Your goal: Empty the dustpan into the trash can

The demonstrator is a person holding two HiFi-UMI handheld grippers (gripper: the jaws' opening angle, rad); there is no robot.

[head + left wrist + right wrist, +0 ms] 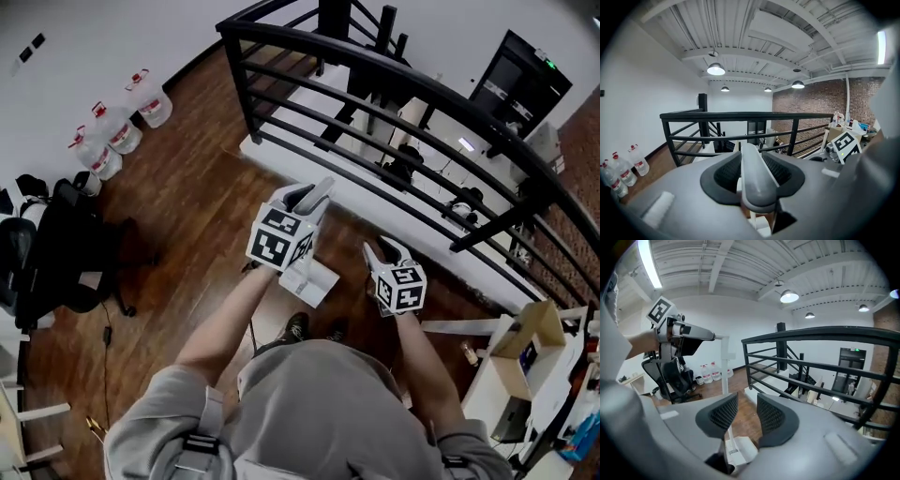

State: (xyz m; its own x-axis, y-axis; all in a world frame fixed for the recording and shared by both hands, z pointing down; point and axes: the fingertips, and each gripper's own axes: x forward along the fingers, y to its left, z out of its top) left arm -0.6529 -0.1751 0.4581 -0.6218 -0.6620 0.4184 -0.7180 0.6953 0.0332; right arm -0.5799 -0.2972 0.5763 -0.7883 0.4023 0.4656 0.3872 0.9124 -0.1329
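Note:
The white dustpan (pixel 311 281) sits on the wooden floor just in front of my feet, its thin white pole (pixel 724 366) rising upright from it. My left gripper (pixel 314 194) is shut on the grey-white handle (pixel 757 183) at the top of that pole; the handle fills the gap between the jaws in the left gripper view. My right gripper (pixel 386 249) hovers a little to the right, open and empty. In the right gripper view the dustpan (pixel 740 450) shows low between the spread jaws of the right gripper (pixel 743 411). No trash can shows in any view.
A black metal railing (pixel 375 66) runs across just ahead, with a drop to a lower floor behind it. Water jugs (pixel 112 131) stand by the far left wall. A black office chair (pixel 66 253) is at left, a cardboard box (pixel 527 342) at right.

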